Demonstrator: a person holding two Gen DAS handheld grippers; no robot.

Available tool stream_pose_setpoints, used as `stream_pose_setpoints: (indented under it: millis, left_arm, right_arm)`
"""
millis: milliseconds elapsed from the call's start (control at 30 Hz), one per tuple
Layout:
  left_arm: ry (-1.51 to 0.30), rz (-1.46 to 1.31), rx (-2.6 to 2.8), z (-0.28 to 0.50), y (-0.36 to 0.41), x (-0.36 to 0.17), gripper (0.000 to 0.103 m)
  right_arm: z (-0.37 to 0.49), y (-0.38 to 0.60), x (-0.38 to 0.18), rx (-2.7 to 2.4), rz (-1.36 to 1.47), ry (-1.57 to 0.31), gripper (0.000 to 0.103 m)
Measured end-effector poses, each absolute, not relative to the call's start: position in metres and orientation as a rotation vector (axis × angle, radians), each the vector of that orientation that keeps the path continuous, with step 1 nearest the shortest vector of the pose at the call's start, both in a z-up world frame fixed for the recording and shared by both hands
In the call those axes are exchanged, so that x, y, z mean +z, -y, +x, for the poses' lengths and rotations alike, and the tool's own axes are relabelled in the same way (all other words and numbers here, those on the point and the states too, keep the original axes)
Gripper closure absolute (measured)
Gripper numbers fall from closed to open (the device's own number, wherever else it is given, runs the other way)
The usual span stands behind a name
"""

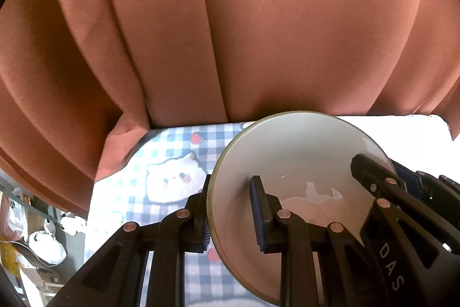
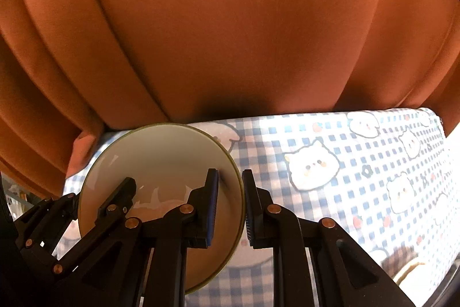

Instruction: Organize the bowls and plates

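One pale bowl [image 1: 287, 160] is in sight, and two grippers: the left gripper [image 1: 230, 215] and the right gripper [image 2: 230, 206], each with two fingers. One checked cloth [image 2: 359, 163] printed with cat faces covers the bench, and one rust-coloured curtain [image 1: 230, 33] hangs behind it.

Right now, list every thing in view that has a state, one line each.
Round cream bowl with olive-green rim: held off the table, tilted, empty, gripped at opposite rims by both claws.
Left claw: shut on the bowl's rim.
Right claw: shut on the bowl's rim.
Blue-and-white checked tablecloth with cartoon cats: spread flat over the table.
Rust-orange curtain: hanging closed in folds behind the table.
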State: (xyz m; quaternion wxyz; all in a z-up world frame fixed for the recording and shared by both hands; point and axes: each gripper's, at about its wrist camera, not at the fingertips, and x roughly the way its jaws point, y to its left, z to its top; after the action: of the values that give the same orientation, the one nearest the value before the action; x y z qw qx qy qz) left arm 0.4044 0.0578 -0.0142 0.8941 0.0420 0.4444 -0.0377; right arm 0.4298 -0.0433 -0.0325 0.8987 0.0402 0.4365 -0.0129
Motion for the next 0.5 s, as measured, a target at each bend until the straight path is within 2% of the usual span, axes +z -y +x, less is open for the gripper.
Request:
stream_pose_setpoints:
  millis: [500]
  left_arm:
    - [-0.870,0.085,-0.096,0.313,-0.072,0.015,0.081]
  right_arm:
    - [0.314,0.033,0.006,-0.042,0.082,-0.845,0.083]
